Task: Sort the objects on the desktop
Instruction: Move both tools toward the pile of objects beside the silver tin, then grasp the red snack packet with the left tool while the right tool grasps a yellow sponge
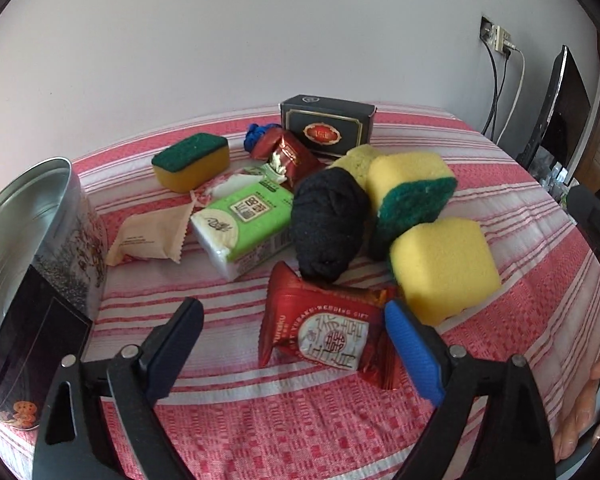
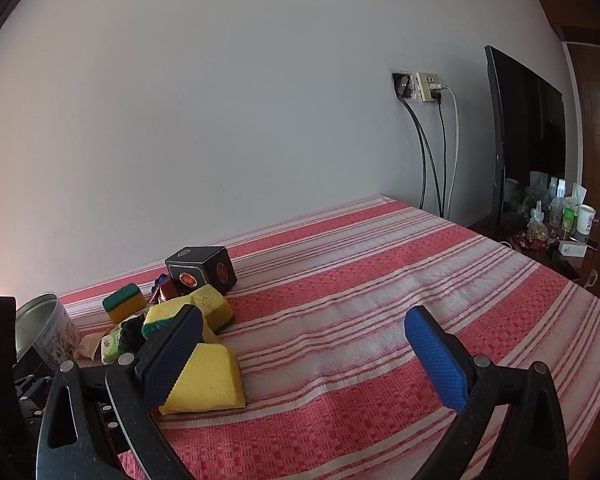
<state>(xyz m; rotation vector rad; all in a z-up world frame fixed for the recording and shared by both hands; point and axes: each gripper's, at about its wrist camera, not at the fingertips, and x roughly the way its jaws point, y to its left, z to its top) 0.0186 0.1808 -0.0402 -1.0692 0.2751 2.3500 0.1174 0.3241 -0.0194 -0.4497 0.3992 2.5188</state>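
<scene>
Left gripper [image 1: 296,322]: jaws apart around the red snack packet [image 1: 324,330] (pads not pressing), which lies on the striped cloth [image 1: 520,208]. Right gripper [image 2: 304,336]: jaws wide apart, empty.

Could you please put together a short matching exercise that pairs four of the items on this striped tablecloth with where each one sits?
Things:
1. red snack packet
2. metal tin
3. black box
4. black sock bundle

Places:
A. far back, nearest the wall
B. between the open left gripper's fingers
C. left edge of the pile
D. between the green tissue pack and the sponges

Pairs: 1-B, 2-C, 3-A, 4-D
</scene>
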